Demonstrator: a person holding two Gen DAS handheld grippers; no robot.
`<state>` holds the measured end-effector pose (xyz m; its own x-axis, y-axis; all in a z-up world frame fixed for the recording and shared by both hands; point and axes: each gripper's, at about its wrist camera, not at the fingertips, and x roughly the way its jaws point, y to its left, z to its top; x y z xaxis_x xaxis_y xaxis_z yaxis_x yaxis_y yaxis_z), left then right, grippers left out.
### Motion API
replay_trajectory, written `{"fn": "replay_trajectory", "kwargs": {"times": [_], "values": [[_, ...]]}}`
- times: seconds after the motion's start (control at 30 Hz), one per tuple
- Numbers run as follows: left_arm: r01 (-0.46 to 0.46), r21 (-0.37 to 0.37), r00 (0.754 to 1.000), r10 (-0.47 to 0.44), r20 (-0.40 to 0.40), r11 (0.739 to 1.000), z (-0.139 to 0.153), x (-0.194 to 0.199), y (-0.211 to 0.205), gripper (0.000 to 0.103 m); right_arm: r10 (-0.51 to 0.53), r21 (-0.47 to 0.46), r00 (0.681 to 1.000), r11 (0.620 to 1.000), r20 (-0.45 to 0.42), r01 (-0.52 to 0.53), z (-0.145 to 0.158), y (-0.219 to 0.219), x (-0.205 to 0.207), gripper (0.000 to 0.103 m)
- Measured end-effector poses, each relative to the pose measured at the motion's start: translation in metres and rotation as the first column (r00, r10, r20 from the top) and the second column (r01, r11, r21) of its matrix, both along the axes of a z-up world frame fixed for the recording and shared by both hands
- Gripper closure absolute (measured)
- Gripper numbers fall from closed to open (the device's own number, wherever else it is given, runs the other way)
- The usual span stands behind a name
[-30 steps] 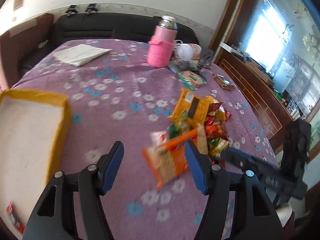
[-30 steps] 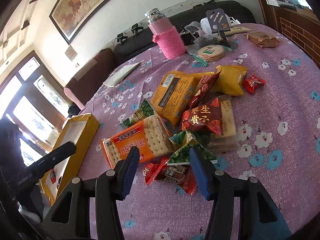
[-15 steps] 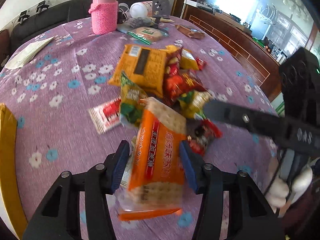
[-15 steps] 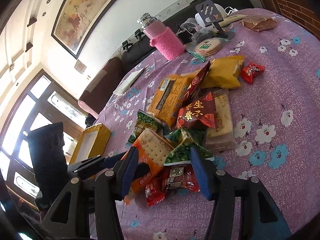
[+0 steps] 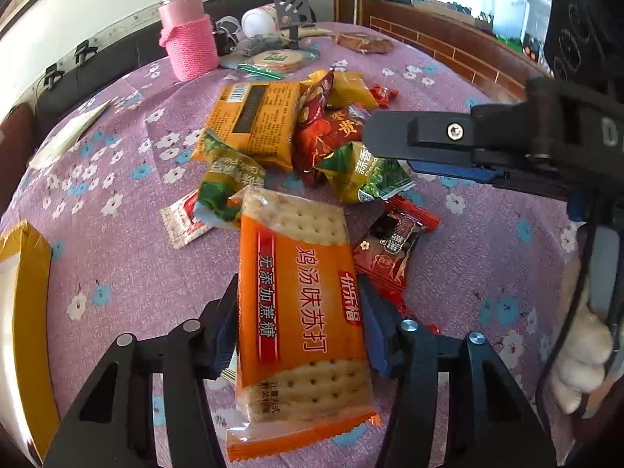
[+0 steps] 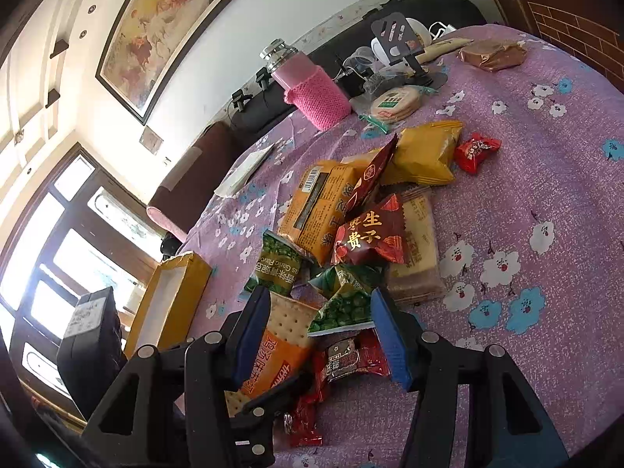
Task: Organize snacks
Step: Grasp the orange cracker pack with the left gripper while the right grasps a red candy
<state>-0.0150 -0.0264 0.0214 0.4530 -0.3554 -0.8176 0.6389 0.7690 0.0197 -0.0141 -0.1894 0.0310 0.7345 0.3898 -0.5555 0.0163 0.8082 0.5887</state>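
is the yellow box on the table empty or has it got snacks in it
Empty as far as shown: the yellow box shows only bare white inside, though its near end is hidden.

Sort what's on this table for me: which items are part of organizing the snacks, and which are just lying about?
Part of the job:
orange cracker pack, between the left gripper pads
green pea packets
red snack packets
yellow biscuit packs
yellow box

Lying about:
pink-sleeved flask
folded paper
black phone stand
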Motion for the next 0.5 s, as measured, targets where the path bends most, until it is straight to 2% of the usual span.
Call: {"fn": "replay_trajectory", "kwargs": {"times": [0.1, 0.23, 0.3, 0.37, 0.5], "values": [[-0.056, -0.062, 0.998, 0.055, -0.009, 0.997, 0.009, -0.001, 0.02, 0.052, 0.005, -0.012, 1.0, 1.0, 0.013, -0.005, 0.002, 0.002, -0.001, 0.046], [-0.136, -0.145, 0.99, 0.138, 0.007, 0.98, 0.031, -0.015, 0.059, 0.051, 0.003, -0.075, 1.0, 0.997, 0.025, -0.001, 0.007, 0.011, -0.005, 0.046], [-0.169, -0.175, 0.984, 0.175, 0.021, 0.97, 0.044, -0.025, 0.082, 0.051, 0.012, -0.124, 1.0, 0.992, -0.006, -0.013, 0.01, 0.019, -0.012, 0.046], [-0.201, -0.2, 0.976, 0.213, 0.04, 0.959, 0.056, -0.036, 0.107, 0.051, 0.066, -0.163, 0.997, 0.984, -0.047, -0.072, 0.012, 0.034, -0.027, 0.046], [-0.266, -0.258, 0.958, 0.285, 0.041, 0.929, 0.065, -0.05, 0.152, 0.051, 0.122, -0.308, 0.983, 0.938, -0.139, -0.16, 0.002, 0.071, -0.04, 0.049]]}}
